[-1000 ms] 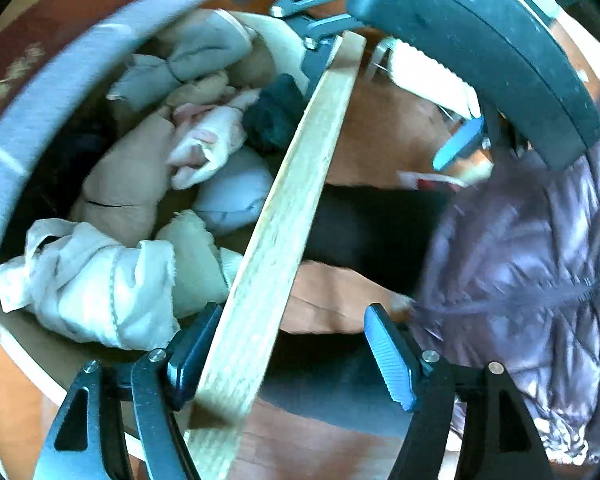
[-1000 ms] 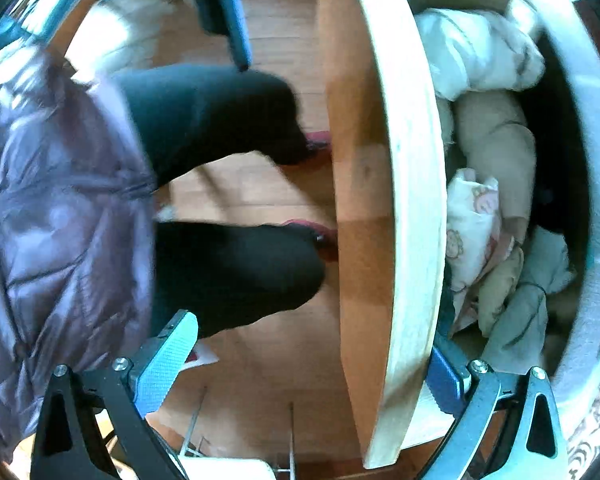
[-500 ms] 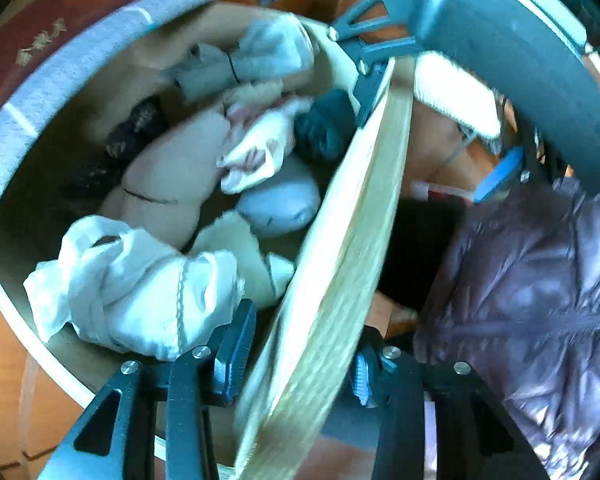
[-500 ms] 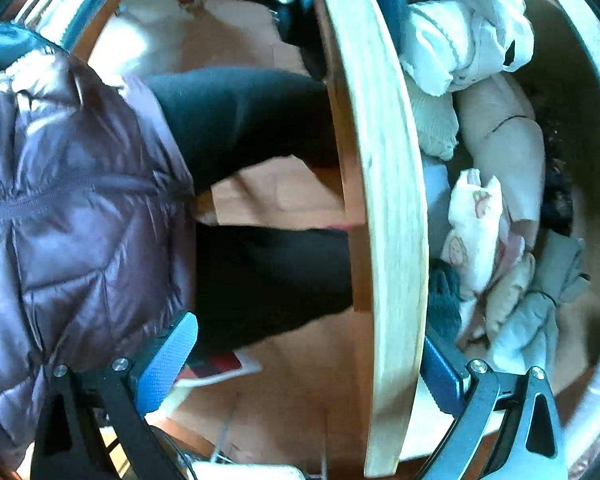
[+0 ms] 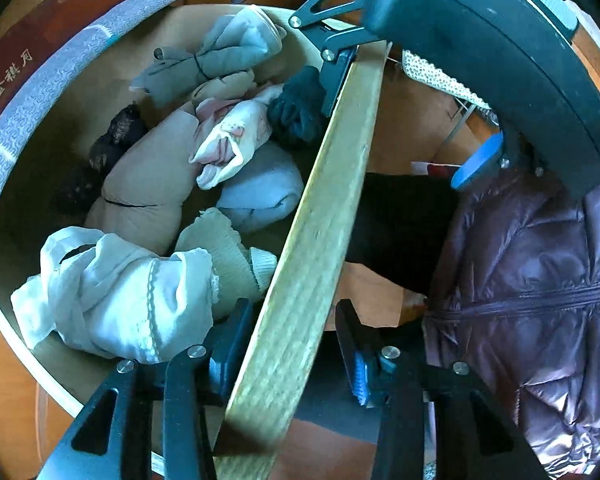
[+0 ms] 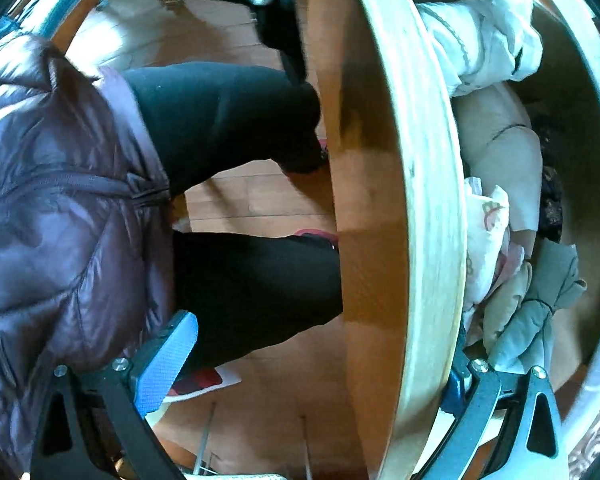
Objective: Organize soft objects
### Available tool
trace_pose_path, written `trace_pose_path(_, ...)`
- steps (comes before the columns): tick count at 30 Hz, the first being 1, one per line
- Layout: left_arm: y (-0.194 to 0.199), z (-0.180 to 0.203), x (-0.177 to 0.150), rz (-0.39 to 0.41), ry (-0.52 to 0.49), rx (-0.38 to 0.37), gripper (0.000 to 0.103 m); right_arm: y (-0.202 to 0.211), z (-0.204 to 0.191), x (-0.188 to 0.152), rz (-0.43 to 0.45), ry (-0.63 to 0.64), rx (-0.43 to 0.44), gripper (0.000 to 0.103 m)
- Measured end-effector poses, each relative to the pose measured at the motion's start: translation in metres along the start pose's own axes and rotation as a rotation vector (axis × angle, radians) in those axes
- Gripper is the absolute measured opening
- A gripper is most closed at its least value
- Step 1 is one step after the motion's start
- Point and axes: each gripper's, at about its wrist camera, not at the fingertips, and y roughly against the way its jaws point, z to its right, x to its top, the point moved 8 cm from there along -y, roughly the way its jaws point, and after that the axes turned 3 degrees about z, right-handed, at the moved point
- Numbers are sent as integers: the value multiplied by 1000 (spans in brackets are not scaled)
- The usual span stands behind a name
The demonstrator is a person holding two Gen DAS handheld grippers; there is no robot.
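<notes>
A wooden drawer holds several rolled soft items: a white cloth bundle point(image 5: 112, 292), a beige roll point(image 5: 144, 188), a pink-white roll point(image 5: 228, 144), a light blue roll point(image 5: 260, 192), a grey knotted sock point(image 5: 212, 60) and a dark teal sock point(image 5: 296, 112). My left gripper point(image 5: 296, 340) straddles the drawer's front board point(image 5: 324, 216), jaws drawn in around it. My right gripper point(image 6: 312, 364) straddles the same board point(image 6: 432, 216) further along, its jaws wide; its right finger sits inside the drawer, the left pad point(image 6: 168, 360) hangs free outside.
The person's purple quilted jacket point(image 5: 540, 288) and black trousers point(image 6: 236, 120) stand close in front of the drawer. Wooden floor point(image 6: 260, 200) lies below. A grey patterned band point(image 5: 32, 92) runs along the drawer's far side, next to a dark red box point(image 5: 28, 56).
The left gripper's jaws have closed in from wide open to hug the drawer's front board. The view has shifted so that more of the drawer's inside shows. The right gripper stays wide.
</notes>
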Motion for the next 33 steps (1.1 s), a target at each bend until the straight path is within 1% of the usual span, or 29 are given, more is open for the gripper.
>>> trace_pose_path(1, -2, 4, 1, 3, 7, -9, 44, -1, -1, 0, 5, -3, 2, 103)
trace_pose_path(3, -5, 10, 1, -18, -10, 10, 44, 0, -2, -1, 3, 2, -5, 103)
trace_pose_path(5, -2, 7, 0, -22, 2, -10, 48, 1, -4, -1, -7, 11, -6, 103)
trace_pose_path(7, 2, 14, 4, -30, -11, -12, 53, 2, -5, -3, -14, 23, -4, 103)
trace_pose_path(8, -1, 19, 4, -37, -17, -10, 53, 0, -6, -4, -15, 24, -1, 103)
trace_pose_path(9, -2, 21, 4, -44, -33, -10, 53, 1, -7, -4, -14, 36, 2, 103)
trace_pose_path(10, -3, 21, 3, -41, -39, -25, 53, 2, -7, -6, -16, 73, 7, 103)
trace_pose_path(11, -7, 19, 3, -44, -19, -47, 51, 4, -8, -7, -19, 97, 23, 103)
trace_pose_path(12, -12, 13, 0, -67, 9, -63, 47, 8, -4, -5, 0, 59, 68, 103)
trace_pose_path(13, -20, 6, -3, -93, -5, -35, 29, 7, -5, -5, 9, 45, 93, 103)
trace_pose_path(14, -24, 5, -3, -120, -23, -24, 27, 7, -4, -7, 16, 57, 119, 103)
trace_pose_path(15, -22, 3, -1, -127, -22, -35, 27, 4, -4, -8, 27, 62, 134, 103)
trace_pose_path(16, -22, 4, 2, -119, -24, -41, 28, 2, -4, -9, 29, 60, 130, 103)
trace_pose_path(18, -23, 6, 2, -116, -33, -31, 30, -5, -9, -12, 27, 98, 87, 103)
trace_pose_path(19, -26, 10, 2, -111, -35, -25, 33, -7, -10, -12, 28, 105, 71, 103)
trace_pose_path(20, -30, 15, 2, -103, -36, -21, 38, -6, -11, -12, 34, 91, 63, 103)
trace_pose_path(21, -30, 16, 3, -93, -28, -24, 38, -4, -8, -11, 51, 39, 81, 103)
trace_pose_path(22, -31, 15, 2, -93, -12, -30, 38, -2, -7, -11, 58, 15, 85, 103)
trace_pose_path(23, -30, 15, 2, -95, -21, -23, 38, -1, -8, -11, 55, -5, 71, 103)
trace_pose_path(26, -24, 15, 3, -99, -28, -29, 40, -5, -10, -11, 31, 26, 13, 103)
trace_pose_path(27, -25, 21, 2, -104, -33, -33, 40, -4, -11, -11, 18, 30, 16, 103)
trace_pose_path(29, -21, 31, 6, -115, -49, -65, 41, 2, -15, -11, 1, 63, 46, 103)
trace_pose_path(30, -19, 35, 6, -122, -54, -94, 41, 9, -20, -13, -9, 92, 101, 103)
trace_pose_path(31, -15, 38, 8, -120, -56, -103, 41, 13, -23, -13, -22, 98, 131, 103)
trace_pose_path(33, -15, 39, 8, -126, -69, -86, 41, 17, -25, -16, -38, 127, 139, 103)
